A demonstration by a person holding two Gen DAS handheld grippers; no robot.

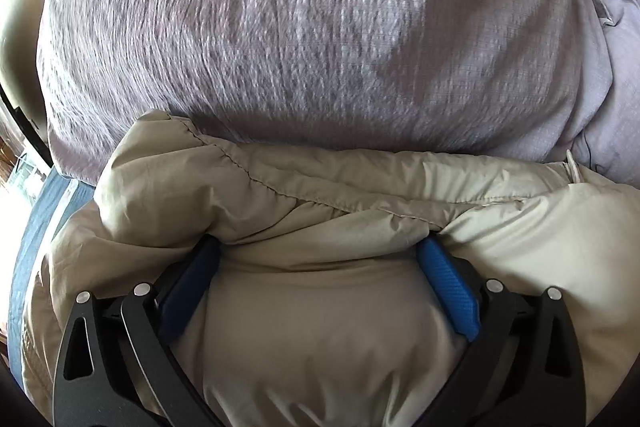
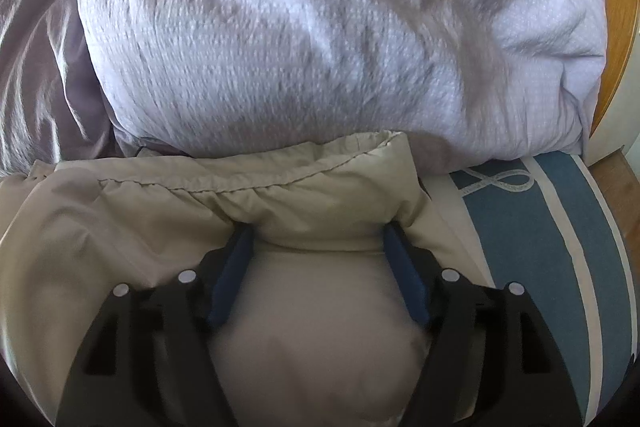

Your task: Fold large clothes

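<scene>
1. Straddling the puffy beige quilted jacket [image 1: 320, 307], your left gripper [image 1: 318, 247] is standing spread wide, its pads not pinching.
2. Your right gripper [image 2: 318, 231] is spread likewise over the jacket, which is lying against the lilac pillow [image 2: 320, 27], likely for releasing a fold.

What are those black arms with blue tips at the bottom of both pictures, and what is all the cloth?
They are hand-held tongs, one in each of a person's hands, each with a camera looking along its two fingers. One picture comes from the left tongs, the other from the right tongs. Both sets stand wide over a puffy beige jacket, its padding bulging between the blue pads; whether they pinch it I cannot tell. The jacket lies on a blue striped cover, with a lilac pillow behind it.
</scene>
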